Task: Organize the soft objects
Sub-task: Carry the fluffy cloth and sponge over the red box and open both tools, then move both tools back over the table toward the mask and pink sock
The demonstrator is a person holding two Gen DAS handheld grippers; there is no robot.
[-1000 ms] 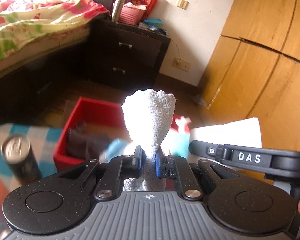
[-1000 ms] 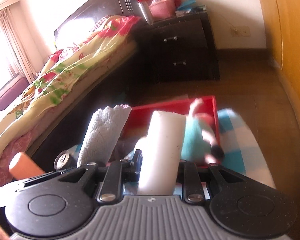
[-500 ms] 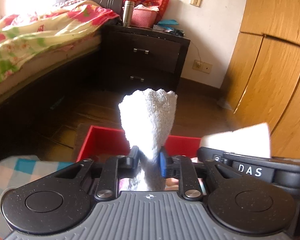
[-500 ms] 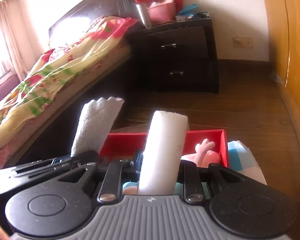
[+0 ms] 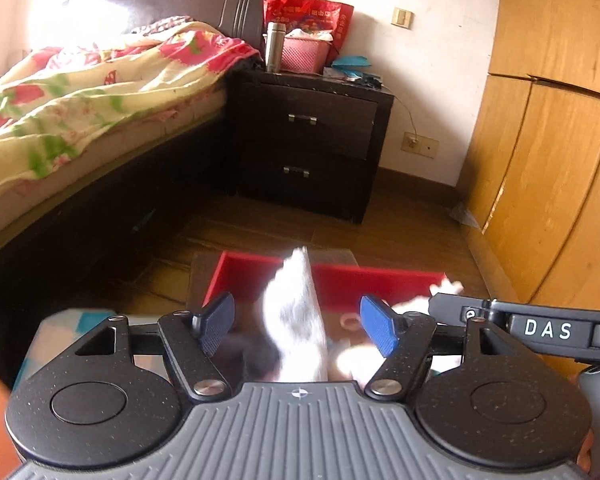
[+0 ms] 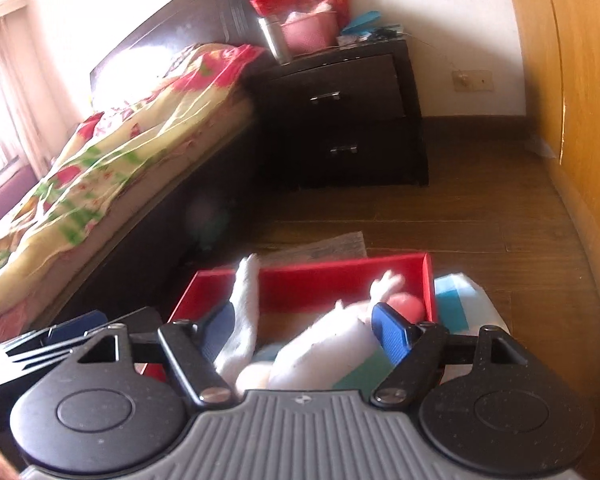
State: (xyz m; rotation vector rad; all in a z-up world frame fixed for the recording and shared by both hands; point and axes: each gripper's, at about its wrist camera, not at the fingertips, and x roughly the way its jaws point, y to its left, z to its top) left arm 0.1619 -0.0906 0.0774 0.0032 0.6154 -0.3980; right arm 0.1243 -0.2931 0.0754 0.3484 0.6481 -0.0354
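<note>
A red box (image 5: 260,276) sits on the floor right under both grippers. My left gripper (image 5: 297,326) is above it with its jaws opening. A white towel (image 5: 296,320), blurred, drops loose between the blue pads (image 5: 218,322) and touches neither. My right gripper (image 6: 304,334) is also opening. A white roll (image 6: 328,352) tips free between its pads, leaning right over the red box (image 6: 320,284). The same towel (image 6: 246,308) shows at the left pad in the right wrist view. A pink soft toy (image 6: 404,304) lies in the box's right end.
A bed with a flowered quilt (image 5: 80,92) runs along the left. A dark nightstand (image 5: 312,148) stands behind the box, and a wooden wardrobe (image 5: 548,160) lines the right. A blue-checked cloth (image 6: 456,300) lies right of the box. Wooden floor lies beyond.
Both grippers have gone from shut to open. The towel and the white roll, held upright before, now fall loose toward the red box. Both views have moved over the box.
</note>
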